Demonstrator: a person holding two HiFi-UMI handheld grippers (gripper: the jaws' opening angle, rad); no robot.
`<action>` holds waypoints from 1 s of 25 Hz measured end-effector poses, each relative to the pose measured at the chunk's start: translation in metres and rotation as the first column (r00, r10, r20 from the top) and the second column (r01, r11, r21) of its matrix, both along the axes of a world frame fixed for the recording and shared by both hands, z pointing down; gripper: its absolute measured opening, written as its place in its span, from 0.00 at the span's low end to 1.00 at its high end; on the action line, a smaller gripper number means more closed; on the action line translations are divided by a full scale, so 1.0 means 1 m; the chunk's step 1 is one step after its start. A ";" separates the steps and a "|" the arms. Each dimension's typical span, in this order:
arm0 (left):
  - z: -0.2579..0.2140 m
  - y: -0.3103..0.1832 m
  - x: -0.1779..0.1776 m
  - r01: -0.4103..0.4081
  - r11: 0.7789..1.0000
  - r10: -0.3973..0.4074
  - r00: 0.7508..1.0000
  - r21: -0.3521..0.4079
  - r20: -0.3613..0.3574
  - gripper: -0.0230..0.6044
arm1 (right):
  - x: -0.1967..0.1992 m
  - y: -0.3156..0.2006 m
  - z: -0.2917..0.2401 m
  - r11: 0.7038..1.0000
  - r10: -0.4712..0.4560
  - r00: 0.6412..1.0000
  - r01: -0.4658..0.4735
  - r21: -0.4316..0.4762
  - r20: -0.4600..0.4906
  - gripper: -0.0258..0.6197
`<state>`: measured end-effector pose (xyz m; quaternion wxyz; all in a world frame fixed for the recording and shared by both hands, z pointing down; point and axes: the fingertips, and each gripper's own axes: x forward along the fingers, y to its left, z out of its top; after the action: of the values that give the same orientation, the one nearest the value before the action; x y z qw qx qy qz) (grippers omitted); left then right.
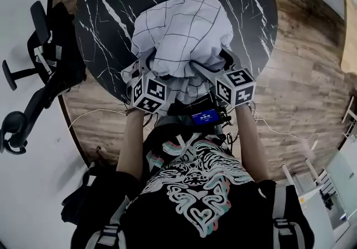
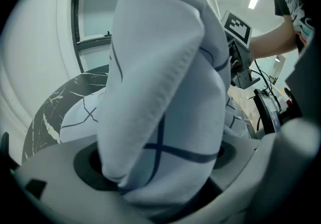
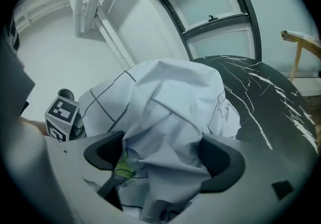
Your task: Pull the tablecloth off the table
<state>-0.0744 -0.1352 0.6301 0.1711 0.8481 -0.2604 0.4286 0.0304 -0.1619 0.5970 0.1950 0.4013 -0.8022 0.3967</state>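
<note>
Only markings: sq. b/w markers on each gripper's cube; blue-lit screen [image 1: 204,115] at the chest, print too small to read. White grid-line tablecloth [image 1: 184,30] heaped at table's [image 1: 111,19] 6 o'clock edge, black marble bare from 9 thru 12 to 3, wood floor [image 1: 301,75] open round the rim, office chair [image 1: 44,69] off at 9. L gripper [image 2: 158,168] clamped on a thick cloth fold; R gripper [image 3: 165,155] jaws wide apart, cloth bunched btwn pads, and only R gripper view shows a yellow-green scrap [image 3: 122,170] in the folds and a window [image 3: 215,2] past the table.

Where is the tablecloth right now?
In the head view the tablecloth sits bunched in a heap on the near side of the round black table, between the left gripper and the right gripper.
</note>
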 end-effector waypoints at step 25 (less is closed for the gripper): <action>0.010 -0.006 0.003 0.038 0.998 -0.037 0.999 0.042 -0.016 0.79 | -0.012 -0.005 0.010 0.997 0.048 0.999 -0.048 -0.062 -0.011 0.72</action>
<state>-0.0714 -0.1413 0.6400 0.1632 0.8497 -0.2838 0.4134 0.0182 -0.1672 0.6065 0.2015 0.4160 -0.7786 0.4244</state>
